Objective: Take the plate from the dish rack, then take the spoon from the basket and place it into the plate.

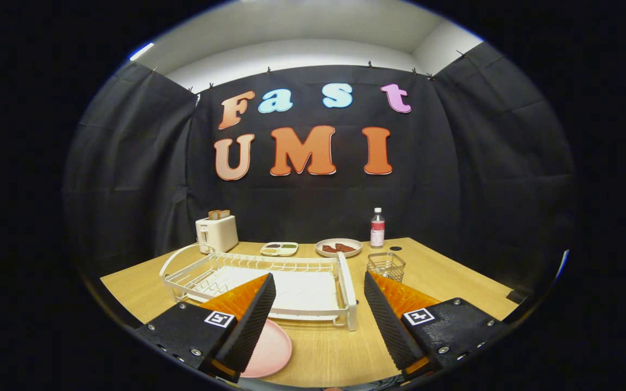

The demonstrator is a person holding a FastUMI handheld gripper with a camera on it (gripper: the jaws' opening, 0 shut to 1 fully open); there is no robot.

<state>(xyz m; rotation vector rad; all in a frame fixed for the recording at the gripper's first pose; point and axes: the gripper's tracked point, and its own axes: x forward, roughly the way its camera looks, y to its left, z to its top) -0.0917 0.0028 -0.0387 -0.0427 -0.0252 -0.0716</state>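
A pink plate (270,347) lies flat on the wooden table, in front of the white dish rack (345,288) and partly hidden behind my left finger (250,320). The rack's tray looks bare. A small wire basket (386,265) stands just right of the rack, beyond my right finger (386,320); I cannot make out a spoon in it. My gripper (319,296) hovers above the table's near side, open wide, with nothing between its fingers.
Along the back of the table (443,282) stand a white toaster (216,233) with bread, a divided dish (279,248), a plate of brown food (338,247) and a bottle (377,228). A dark round spot (395,248) marks the table behind the basket.
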